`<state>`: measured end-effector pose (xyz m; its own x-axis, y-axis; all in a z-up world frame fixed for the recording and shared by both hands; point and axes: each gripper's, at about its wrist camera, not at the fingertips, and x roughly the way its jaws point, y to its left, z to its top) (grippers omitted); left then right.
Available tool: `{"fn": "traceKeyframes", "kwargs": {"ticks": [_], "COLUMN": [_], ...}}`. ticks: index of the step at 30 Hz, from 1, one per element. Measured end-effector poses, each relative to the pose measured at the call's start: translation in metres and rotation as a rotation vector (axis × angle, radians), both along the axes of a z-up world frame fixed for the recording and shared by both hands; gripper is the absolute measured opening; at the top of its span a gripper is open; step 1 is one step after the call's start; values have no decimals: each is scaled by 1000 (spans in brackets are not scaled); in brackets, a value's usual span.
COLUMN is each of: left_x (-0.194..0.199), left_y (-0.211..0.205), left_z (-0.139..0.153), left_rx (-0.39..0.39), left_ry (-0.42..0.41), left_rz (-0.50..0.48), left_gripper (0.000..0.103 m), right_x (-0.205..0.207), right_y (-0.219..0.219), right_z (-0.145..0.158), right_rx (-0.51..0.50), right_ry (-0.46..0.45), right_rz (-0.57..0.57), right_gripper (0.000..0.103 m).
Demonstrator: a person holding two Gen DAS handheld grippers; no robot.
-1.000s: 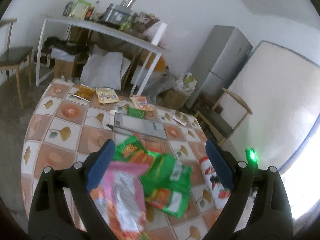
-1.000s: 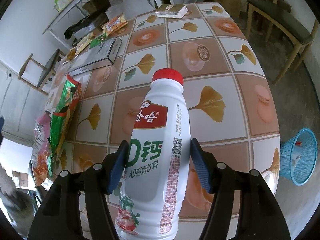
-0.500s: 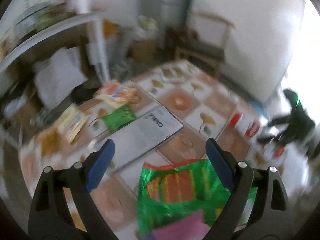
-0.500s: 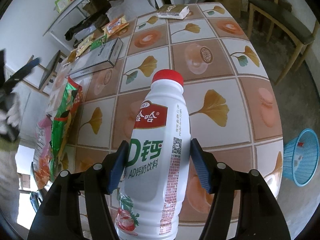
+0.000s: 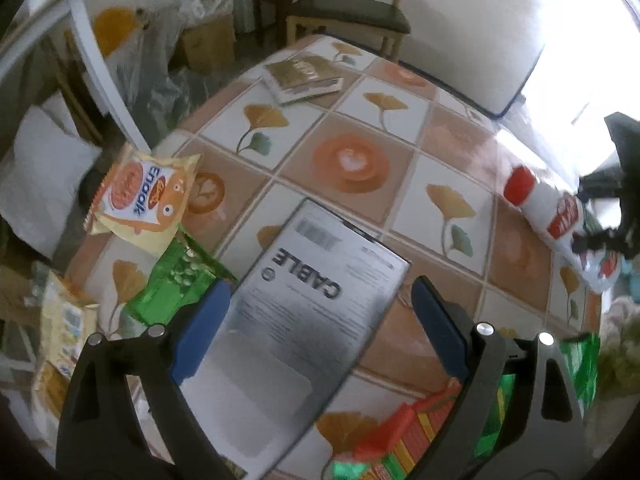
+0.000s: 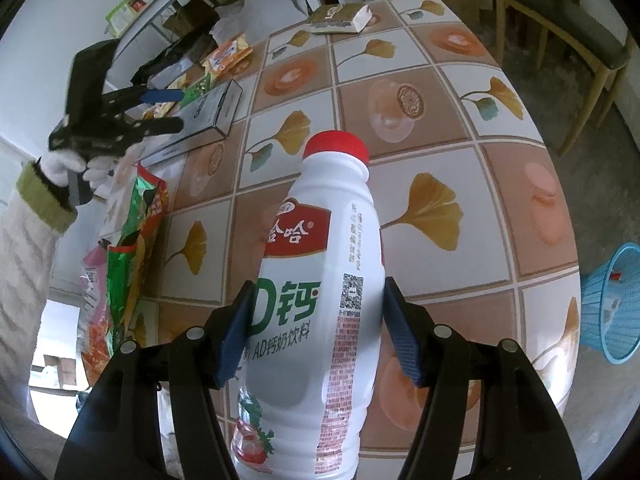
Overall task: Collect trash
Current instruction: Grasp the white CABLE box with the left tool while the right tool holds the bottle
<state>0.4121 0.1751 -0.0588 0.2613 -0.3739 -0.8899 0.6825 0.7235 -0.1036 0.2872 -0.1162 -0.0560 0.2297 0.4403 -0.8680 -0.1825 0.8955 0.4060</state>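
Note:
My right gripper is shut on a white drink bottle with a red cap, held tilted above the tiled table. The same bottle shows at the right edge of the left wrist view. My left gripper is open and points down over a flat grey box marked CABLE; its pads stand either side of the box without pressing it. In the right wrist view, the left gripper hovers by that grey box, held by a gloved hand.
Snack wrappers lie around: a yellow-orange packet, a small green packet, a green and red bag, a flat gold box. A blue basket stands on the floor at the right. A chair stands beyond the table.
My left gripper has swung away from the green and pink bags, rolled, and come down over the grey box. The right gripper keeps the bottle in the same place.

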Motion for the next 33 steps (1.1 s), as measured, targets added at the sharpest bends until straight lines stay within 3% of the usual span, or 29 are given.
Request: {"fn": "traceKeyframes", "kwargs": {"ticks": [4, 17, 33], "left_x": [13, 20, -14], "left_y": [5, -5, -38], "left_z": [-8, -17, -24], "left_rx": [-42, 15, 205], "left_ry": [42, 138, 112], "left_rz": [20, -103, -359], "left_gripper": [88, 88, 91], "right_x": [-1, 0, 1], "right_y": [0, -8, -11], "right_z": [-1, -5, -8], "right_rx": [4, 45, 67], "right_ry": [-2, 11, 19], "right_rz": [-3, -22, -33], "right_gripper": [61, 61, 61]}}
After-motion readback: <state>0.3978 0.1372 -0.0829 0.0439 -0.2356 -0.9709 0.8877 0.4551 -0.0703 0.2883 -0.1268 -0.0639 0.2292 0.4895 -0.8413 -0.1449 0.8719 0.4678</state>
